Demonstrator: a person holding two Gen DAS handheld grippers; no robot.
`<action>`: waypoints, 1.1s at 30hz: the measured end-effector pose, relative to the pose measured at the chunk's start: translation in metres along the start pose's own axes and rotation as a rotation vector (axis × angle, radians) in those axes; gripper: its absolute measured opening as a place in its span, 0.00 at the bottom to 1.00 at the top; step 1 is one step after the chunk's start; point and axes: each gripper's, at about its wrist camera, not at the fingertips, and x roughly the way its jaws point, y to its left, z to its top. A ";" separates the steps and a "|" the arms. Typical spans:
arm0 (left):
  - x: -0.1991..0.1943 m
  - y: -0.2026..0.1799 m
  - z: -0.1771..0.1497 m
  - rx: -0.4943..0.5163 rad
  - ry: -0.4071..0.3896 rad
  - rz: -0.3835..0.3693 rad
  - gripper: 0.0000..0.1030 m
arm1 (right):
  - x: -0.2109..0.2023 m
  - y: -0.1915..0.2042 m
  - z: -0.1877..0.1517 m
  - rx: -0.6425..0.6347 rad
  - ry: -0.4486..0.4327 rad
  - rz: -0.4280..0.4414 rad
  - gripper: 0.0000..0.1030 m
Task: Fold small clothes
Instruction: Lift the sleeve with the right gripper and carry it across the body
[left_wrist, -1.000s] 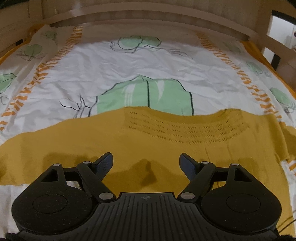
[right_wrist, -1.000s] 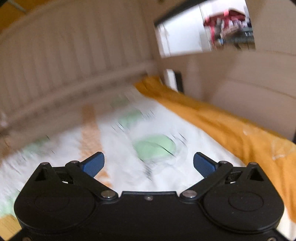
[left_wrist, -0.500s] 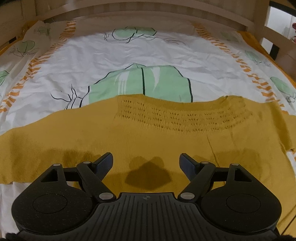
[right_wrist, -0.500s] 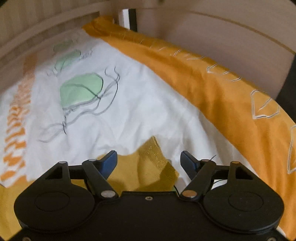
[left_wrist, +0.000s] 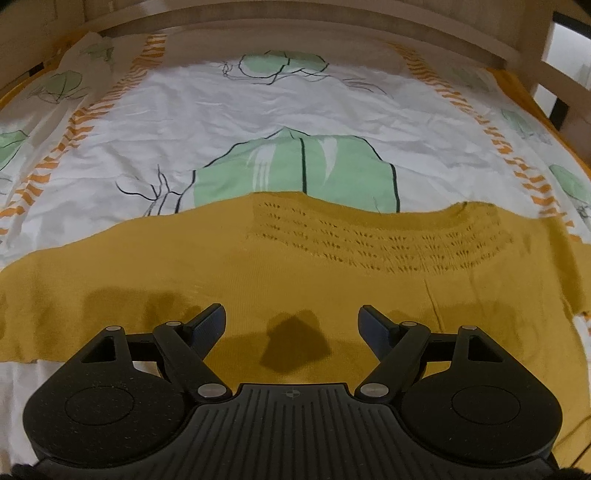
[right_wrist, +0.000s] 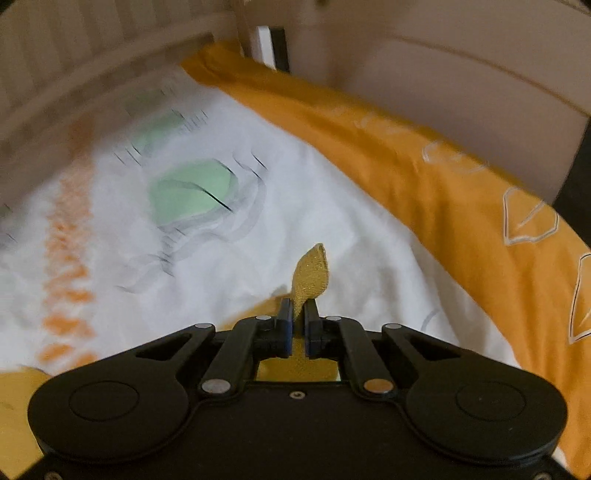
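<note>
A mustard knit sweater (left_wrist: 295, 266) lies spread flat across the near part of the bed, on a white sheet (left_wrist: 229, 122) printed with green shapes and orange stripes. Beyond the sweater the sheet runs bare up to the wooden rail (left_wrist: 295, 26) at the far edge of the bed, and slatted rails close the right edge as well. The left tool (left_wrist: 291, 325) hangs over the middle of the sweater with its jaws wide apart and nothing between them; its shadow falls on the knit just ahead. The right tool (right_wrist: 298, 314) is at the sweater's right end, near the right edge of the bed, where an orange blanket (right_wrist: 461, 206) lies along the side. Its jaws have just been closing and now pinch a corner of the sweater (right_wrist: 310, 273), a small flap of which sticks up past the fingertips. White sheet lies open ahead of this tool.
</note>
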 end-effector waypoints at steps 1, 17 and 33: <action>-0.002 0.002 0.001 -0.007 -0.004 -0.003 0.76 | -0.011 0.005 0.003 0.009 -0.010 0.025 0.11; -0.047 0.046 0.022 -0.097 -0.069 -0.004 0.76 | -0.150 0.200 0.002 -0.101 -0.048 0.535 0.11; -0.064 0.109 0.026 -0.243 -0.077 0.025 0.76 | -0.135 0.391 -0.117 -0.194 0.178 0.848 0.11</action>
